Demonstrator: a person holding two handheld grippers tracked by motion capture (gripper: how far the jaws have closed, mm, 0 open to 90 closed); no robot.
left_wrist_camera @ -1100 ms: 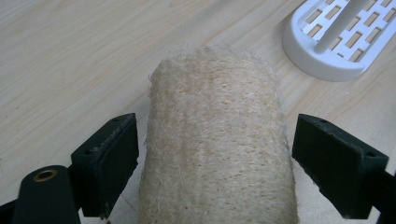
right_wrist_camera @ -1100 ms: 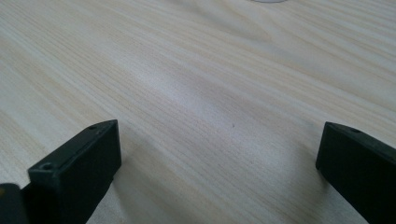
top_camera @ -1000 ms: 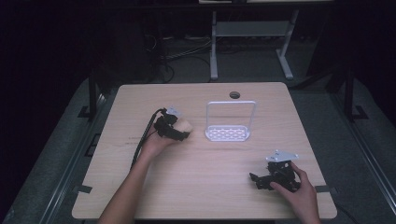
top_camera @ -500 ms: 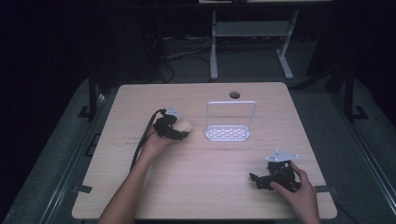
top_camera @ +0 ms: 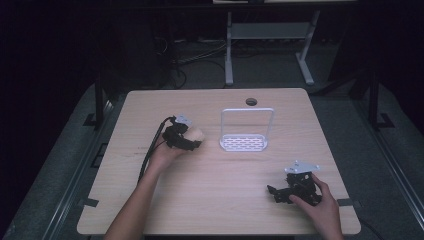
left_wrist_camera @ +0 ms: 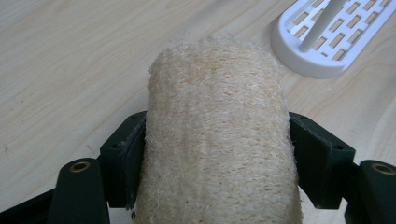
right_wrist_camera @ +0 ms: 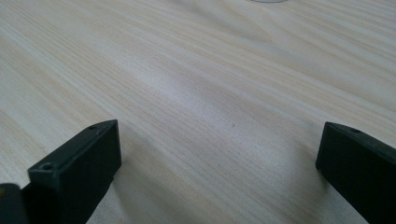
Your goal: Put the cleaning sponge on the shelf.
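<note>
Wooden table [top_camera: 215, 200], nothing shifted in the last second — our left gripper [top_camera: 186, 140] clamps the loofah [left_wrist_camera: 217, 135] beside the rack [top_camera: 246, 131]; right gripper [top_camera: 292, 192] gapes empty near the right front corner.

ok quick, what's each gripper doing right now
Left gripper: shut on the beige fibrous loofah sponge.
Right gripper: open, holding nothing, low over the light wooden table.

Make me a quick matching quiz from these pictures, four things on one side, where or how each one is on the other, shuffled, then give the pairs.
1. loofah sponge
2. white rack
3. right gripper
4. round hole

A. jaws wide apart, nothing between them
B. at the table's far edge
C. clamped in the left gripper
D. standing mid-table, nothing on it

Pairs: 1-C, 2-D, 3-A, 4-B
</note>
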